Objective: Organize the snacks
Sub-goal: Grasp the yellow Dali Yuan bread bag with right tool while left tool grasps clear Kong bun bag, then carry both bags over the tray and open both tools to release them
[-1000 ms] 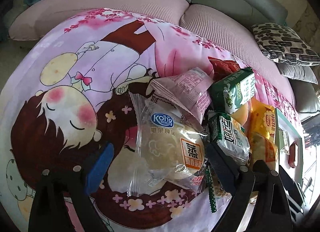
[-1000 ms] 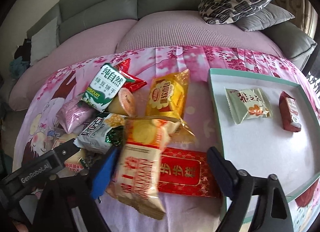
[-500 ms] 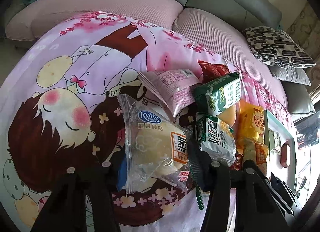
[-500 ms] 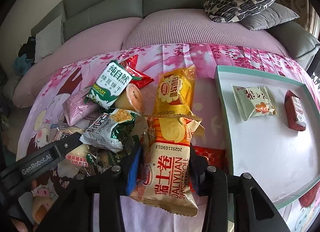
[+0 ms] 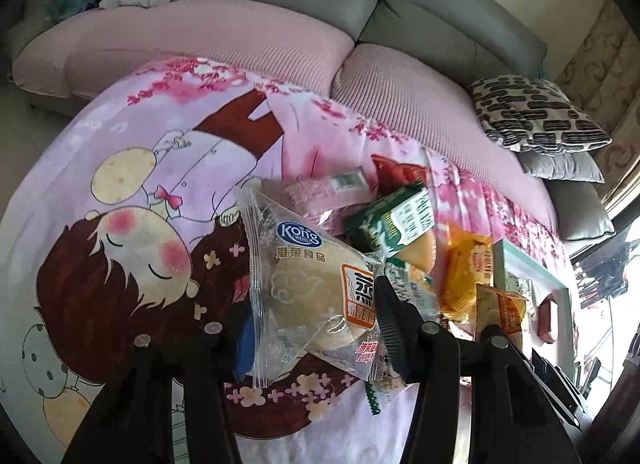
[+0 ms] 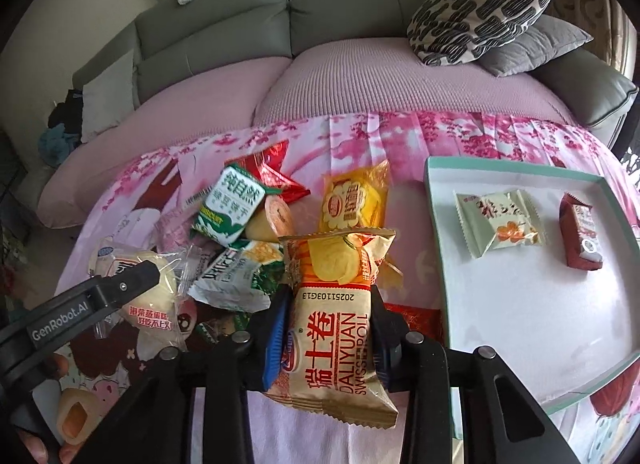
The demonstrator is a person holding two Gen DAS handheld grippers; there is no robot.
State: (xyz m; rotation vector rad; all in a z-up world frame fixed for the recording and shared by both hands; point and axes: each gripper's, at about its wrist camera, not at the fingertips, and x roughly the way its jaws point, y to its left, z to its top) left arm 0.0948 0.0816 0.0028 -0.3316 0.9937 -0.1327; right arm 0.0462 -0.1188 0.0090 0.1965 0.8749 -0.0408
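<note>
My left gripper [image 5: 316, 320] is shut on a clear-wrapped steamed cake pack [image 5: 308, 284] and holds it lifted above the pink cartoon cloth. My right gripper [image 6: 328, 324] is shut on a Daliyuan swiss roll pack [image 6: 332, 316], raised over the snack pile. The pile holds a green biscuit pack [image 6: 230, 205], a yellow cake pack [image 6: 354, 199], a white-green pack [image 6: 236, 272] and a red packet [image 6: 272, 171]. The white tray [image 6: 520, 312] with a teal rim lies to the right, holding a pale green packet [image 6: 496, 223] and a dark red packet [image 6: 580, 232].
A flat red packet [image 6: 416, 318] lies on the cloth by the tray's left rim. A grey sofa with pink seat covers [image 6: 360, 75] and patterned cushions [image 6: 480, 11] stands behind the table. The left gripper's arm [image 6: 80, 304] reaches in at the left of the right wrist view.
Both grippers went from open to shut: the left closed on the steamed cake pack, the right on the swiss roll pack. Both packs have since been lifted off the pile.
</note>
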